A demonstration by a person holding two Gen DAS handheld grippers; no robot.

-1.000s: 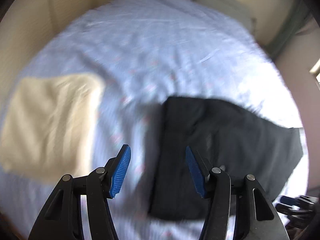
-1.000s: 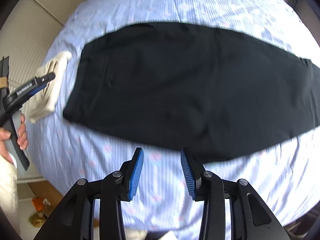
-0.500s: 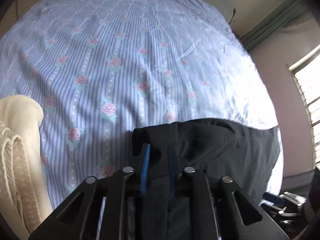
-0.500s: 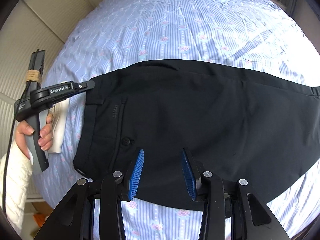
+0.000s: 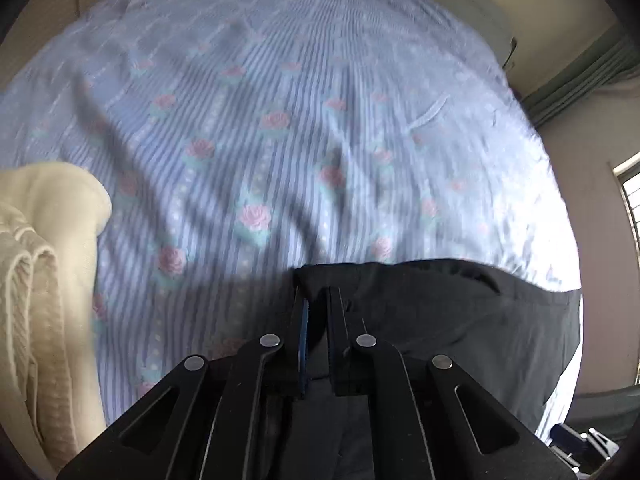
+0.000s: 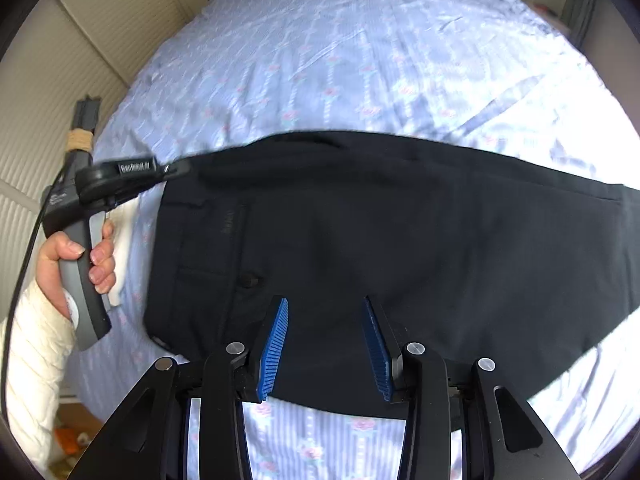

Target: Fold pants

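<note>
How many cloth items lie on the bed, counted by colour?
Black: 1, the black trousers, whose corner the left gripper is pinching.
Cream: 1, the folded cream knitted cloth.
Total: 2 on the blue striped floral bedsheet.

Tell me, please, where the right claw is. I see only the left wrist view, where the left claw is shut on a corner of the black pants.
Observer: The right claw is open and empty, over the near edge of the pants.
Operator: Which end of the pants is it near?
Observer: The waist end. A pocket button shows close beside its left pad.
Operator: Do the pants lie flat?
Observer: Mostly flat across the bed sheet. Only the far waist corner, gripped by the left claw, looks drawn out toward that claw.
</note>
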